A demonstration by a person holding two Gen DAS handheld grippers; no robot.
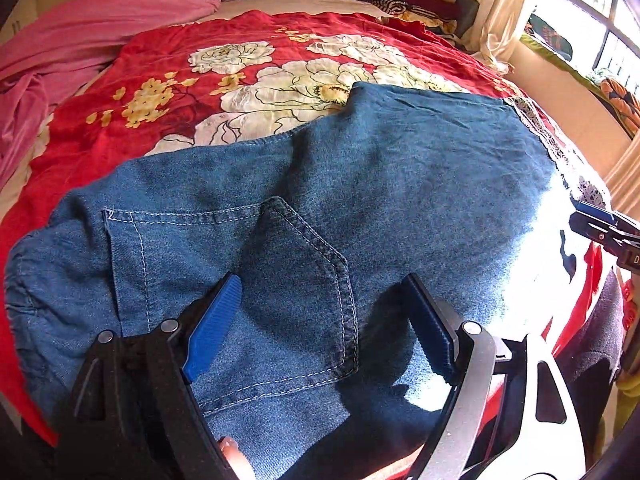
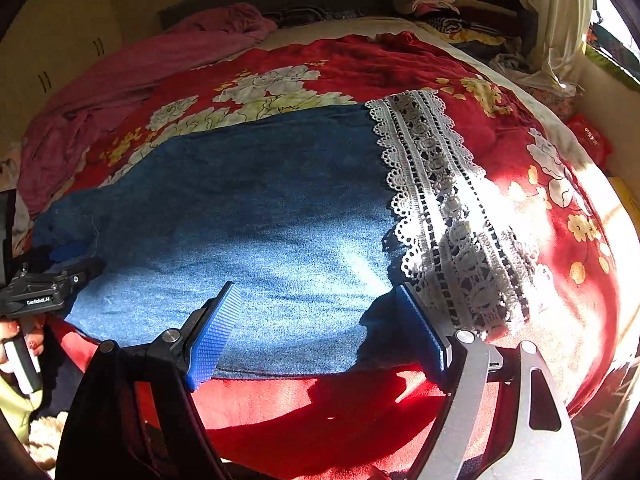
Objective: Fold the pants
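Your denim pants [image 1: 360,184] are lying flat on the red floral bedspread [image 1: 200,40], lace hem [image 2: 440,184] off to the right. Both tongs are spread wide with nothing pinched: left gripper [image 1: 320,320] over the back pocket [image 1: 240,280], right gripper [image 2: 320,324] over the leg's near edge.

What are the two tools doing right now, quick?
Left tool: open, holding nothing, above the jeans.
Right tool: open, holding nothing.
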